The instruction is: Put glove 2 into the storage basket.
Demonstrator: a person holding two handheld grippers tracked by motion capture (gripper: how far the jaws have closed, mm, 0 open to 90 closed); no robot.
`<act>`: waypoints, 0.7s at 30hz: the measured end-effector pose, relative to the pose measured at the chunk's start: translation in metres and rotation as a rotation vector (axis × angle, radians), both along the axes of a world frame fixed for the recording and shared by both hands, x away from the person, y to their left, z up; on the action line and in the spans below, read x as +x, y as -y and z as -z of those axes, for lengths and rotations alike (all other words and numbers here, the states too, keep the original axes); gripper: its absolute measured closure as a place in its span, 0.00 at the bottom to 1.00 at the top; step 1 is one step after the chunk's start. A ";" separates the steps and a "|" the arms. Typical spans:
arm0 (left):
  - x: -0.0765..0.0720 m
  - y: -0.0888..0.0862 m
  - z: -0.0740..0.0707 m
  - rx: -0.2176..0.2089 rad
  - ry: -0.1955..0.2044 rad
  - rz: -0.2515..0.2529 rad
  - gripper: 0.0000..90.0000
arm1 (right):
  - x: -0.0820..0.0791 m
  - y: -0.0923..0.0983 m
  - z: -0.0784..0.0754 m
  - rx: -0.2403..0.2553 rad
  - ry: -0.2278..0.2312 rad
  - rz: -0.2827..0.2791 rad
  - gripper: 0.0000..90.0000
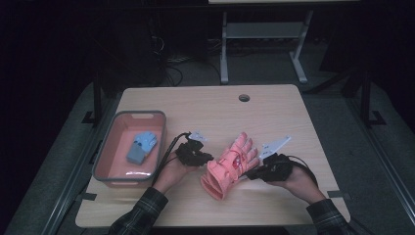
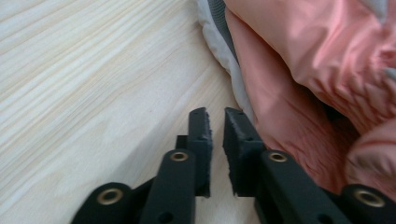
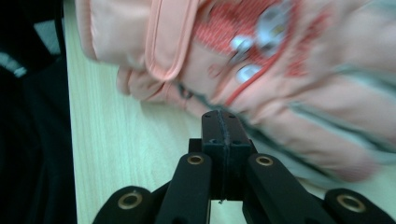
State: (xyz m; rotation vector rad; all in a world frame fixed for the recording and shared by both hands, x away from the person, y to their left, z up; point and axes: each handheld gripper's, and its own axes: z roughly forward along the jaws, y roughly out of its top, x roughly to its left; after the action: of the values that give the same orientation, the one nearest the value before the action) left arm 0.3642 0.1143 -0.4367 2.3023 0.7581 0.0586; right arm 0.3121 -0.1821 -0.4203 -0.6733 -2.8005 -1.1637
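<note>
Pink glove (image 1: 230, 164), one; blue glove (image 1: 142, 146), one.

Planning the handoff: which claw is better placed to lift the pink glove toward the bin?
Probably left. The left claw sits slightly open beside the glove's cuff, on the bin side. The right claw is shut, its tip at the glove with nothing visibly clamped.

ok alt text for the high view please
A pink glove lies on a wooden table between two hand-held grippers, the left hand-held gripper at its cuff side and the right hand-held gripper at its finger side. A blue glove lies in a pink bin.
</note>
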 end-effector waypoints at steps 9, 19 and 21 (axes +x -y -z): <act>0.001 -0.011 -0.023 -0.051 -0.005 -0.061 0.53 | 0.011 0.011 -0.029 0.069 0.080 0.089 1.00; -0.001 -0.024 -0.052 -0.135 0.029 -0.067 0.30 | 0.030 -0.001 -0.025 0.086 0.097 0.141 1.00; -0.002 -0.024 -0.057 -0.146 0.037 -0.058 0.28 | 0.032 -0.002 -0.023 0.095 0.102 0.152 1.00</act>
State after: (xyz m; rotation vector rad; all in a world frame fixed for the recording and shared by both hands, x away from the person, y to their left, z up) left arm 0.3618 0.1386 -0.3800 2.1360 0.7846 0.0700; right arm 0.3436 -0.1802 -0.3974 -0.8542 -2.7964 -1.3845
